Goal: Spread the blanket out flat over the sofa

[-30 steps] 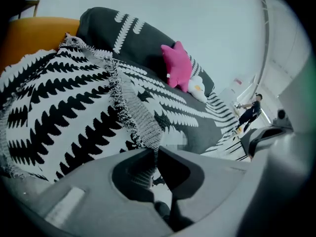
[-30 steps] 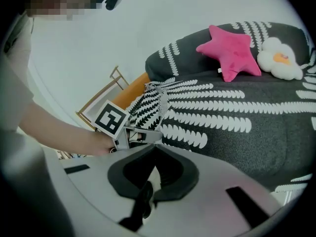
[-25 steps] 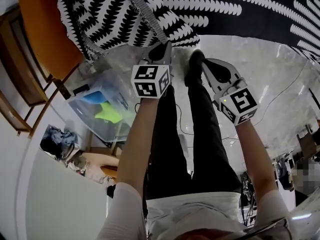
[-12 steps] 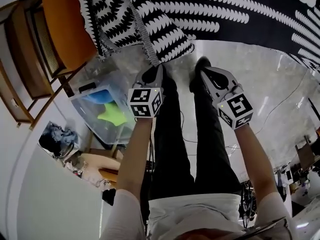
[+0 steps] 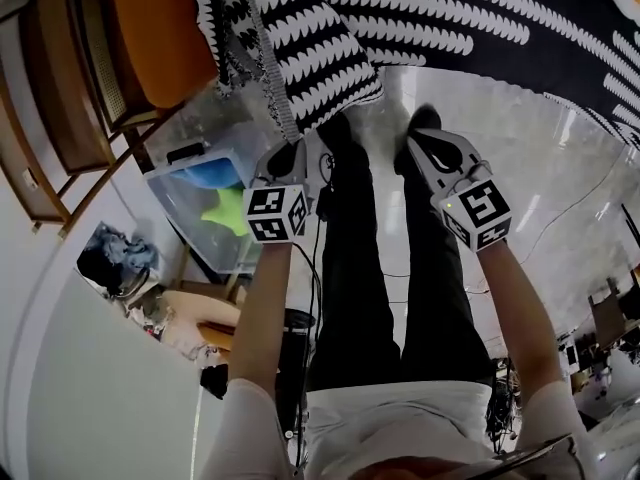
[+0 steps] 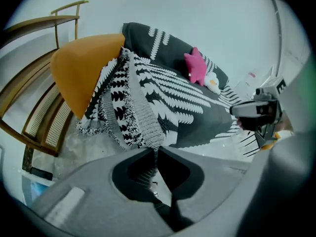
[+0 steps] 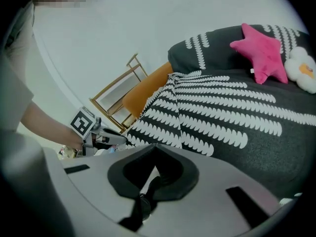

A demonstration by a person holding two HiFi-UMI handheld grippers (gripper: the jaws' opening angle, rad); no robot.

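Observation:
The black blanket (image 5: 440, 13) with white leaf rows covers the sofa along the top of the head view. Its grey ribbed edge band (image 5: 272, 88) hangs down off the left corner to my left gripper (image 5: 290, 150). That gripper is shut on the band (image 6: 144, 120), which runs into the closed jaws in the left gripper view, where my left gripper (image 6: 154, 149) points at the sofa. My right gripper (image 5: 416, 144) hovers over the floor beside the person's shoe, apart from the blanket. In the right gripper view my right gripper (image 7: 155, 146) has its jaws together and I see nothing between them.
An orange cushion (image 5: 160, 28) on a wooden cane frame (image 5: 60, 108) stands left of the sofa. A clear plastic bin (image 5: 205, 203) with blue and green things sits on the pale marble floor (image 5: 540, 158). A pink star pillow (image 7: 261, 51) and a white flower pillow (image 7: 303, 68) lie on the sofa.
My left gripper has drawn back from the sofa toward the lower left, pulling the ribbed band out longer. The right gripper has shifted slightly back with it.

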